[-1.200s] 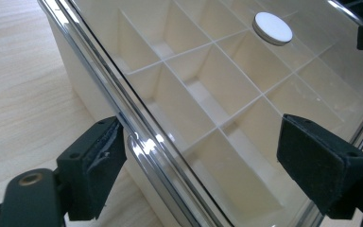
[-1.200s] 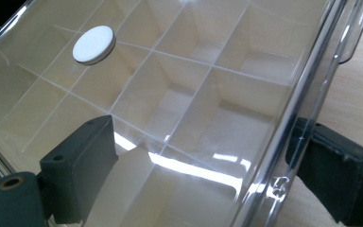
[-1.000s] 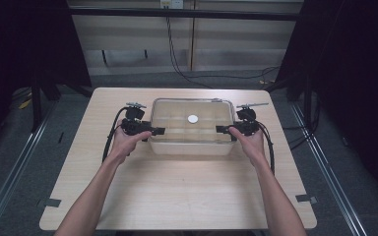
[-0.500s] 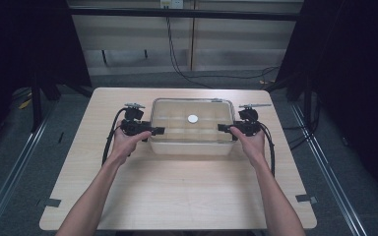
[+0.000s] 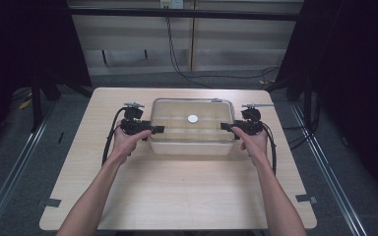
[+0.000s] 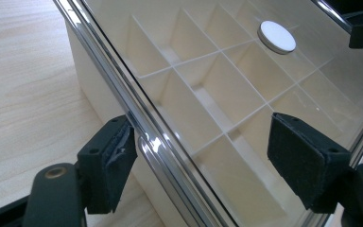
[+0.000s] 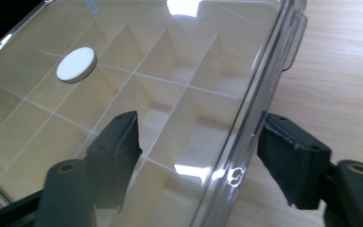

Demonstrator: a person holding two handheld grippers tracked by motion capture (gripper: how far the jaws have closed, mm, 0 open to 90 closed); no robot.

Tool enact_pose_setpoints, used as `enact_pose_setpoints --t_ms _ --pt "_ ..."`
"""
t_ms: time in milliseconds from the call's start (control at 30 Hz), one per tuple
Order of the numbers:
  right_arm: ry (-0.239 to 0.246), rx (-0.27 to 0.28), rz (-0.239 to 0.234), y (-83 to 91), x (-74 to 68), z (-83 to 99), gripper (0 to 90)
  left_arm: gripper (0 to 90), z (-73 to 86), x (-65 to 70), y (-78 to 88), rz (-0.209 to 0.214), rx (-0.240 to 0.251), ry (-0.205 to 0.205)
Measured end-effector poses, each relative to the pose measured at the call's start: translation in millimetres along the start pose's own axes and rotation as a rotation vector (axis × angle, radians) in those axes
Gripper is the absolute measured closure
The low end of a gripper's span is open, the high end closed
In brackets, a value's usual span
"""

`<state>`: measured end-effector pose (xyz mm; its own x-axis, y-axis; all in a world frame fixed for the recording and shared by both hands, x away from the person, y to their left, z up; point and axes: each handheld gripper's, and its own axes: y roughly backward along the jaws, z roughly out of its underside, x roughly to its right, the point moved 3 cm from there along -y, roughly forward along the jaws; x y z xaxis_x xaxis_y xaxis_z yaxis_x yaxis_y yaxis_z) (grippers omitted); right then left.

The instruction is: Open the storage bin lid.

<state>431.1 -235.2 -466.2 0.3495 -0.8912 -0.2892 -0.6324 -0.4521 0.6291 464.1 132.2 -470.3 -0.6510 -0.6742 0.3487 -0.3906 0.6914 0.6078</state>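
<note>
1. Since the earlier frames almost nothing has moved: both hands and both grippers remain at the short ends of the clear box (image 5: 192, 127), which has kept its place.
2. Surface: a light wood-grain table (image 5: 177, 191) with rounded corners, bare across its near half. Tape marks sit at its near left and near right corners.
3. Room: dark curtains hang at either side, pale wall panels stand behind the far edge, and black cables (image 5: 177, 54) trail over the grey floor.
4. Container: the clear box lies toward the far edge, centred between the left and right edges. Its transparent lid is down; a white round disc (image 5: 192, 118) sits at the lid's middle.
5. Contents: white dividers split the interior into a grid of compartments (image 6: 208, 94), all visibly empty.
6. Left gripper (image 6: 203, 161): jaws spread wide, straddling the lid's chrome-like rim (image 6: 137, 118) at the box's left end, not closed on it.
7. Right gripper (image 7: 198, 161): jaws likewise wide, one over the lid, one beyond the box's wall above the table.
</note>
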Motion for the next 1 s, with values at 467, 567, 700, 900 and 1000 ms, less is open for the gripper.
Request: enact_pose_setpoints --t_ms 467,567,700,900,1000 --pt "-0.006 -0.03 0.016 -5.5 -2.0 -4.1 26.3 29.7 -4.6 -3.6 2.0 -0.024 -0.001 -0.015" --pt "-0.013 -0.015 0.012 -6.3 -1.5 -4.4 28.8 31.9 -5.7 -4.6 4.5 -0.027 0.004 -0.026" --pt "-0.02 0.027 -0.003 -3.3 0.5 -3.9 35.4 35.9 -7.3 -3.9 9.3 -0.044 0.016 -0.04" --pt "-0.035 0.052 -0.028 1.5 2.7 -2.1 40.2 39.8 -5.4 -2.2 13.2 -0.031 0.04 -0.038" --pt "-0.05 0.07 -0.054 4.9 5.2 -0.3 43.2 41.8 -5.0 -1.0 15.2 -0.026 0.039 -0.038"
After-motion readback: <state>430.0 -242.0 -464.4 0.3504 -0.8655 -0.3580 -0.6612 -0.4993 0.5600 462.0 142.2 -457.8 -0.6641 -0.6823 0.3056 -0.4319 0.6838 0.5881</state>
